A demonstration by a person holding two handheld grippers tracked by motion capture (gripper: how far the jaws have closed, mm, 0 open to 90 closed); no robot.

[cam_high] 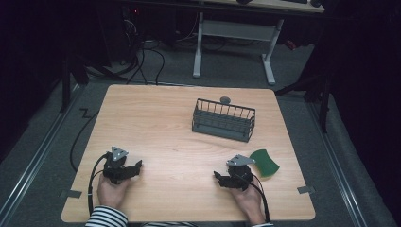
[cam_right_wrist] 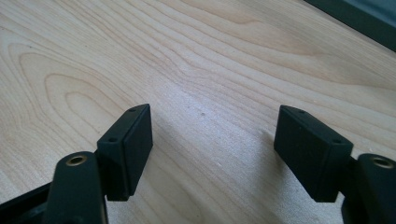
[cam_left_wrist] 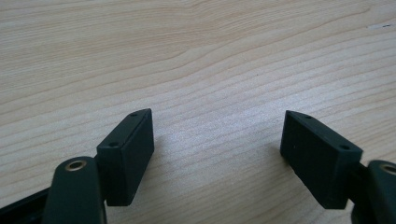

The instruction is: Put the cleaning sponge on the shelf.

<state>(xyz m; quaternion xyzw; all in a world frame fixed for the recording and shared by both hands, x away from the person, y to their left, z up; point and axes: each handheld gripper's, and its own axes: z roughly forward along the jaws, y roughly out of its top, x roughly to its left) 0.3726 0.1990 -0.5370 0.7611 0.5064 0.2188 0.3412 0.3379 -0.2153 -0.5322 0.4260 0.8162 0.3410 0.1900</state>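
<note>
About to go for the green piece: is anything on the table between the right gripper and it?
Nothing visible. The flat green curved piece lies on the light wooden table just beside the right gripper, on its outer side. The dark grey wire basket stands farther back, off that line.

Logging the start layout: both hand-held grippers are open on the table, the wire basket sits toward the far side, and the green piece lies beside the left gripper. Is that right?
One slip: the green piece lies beside the right hand-held gripper, not the left hand-held gripper, as the high view shows. The rest holds: both are open on the table, and the wire basket sits toward the far side.
</note>
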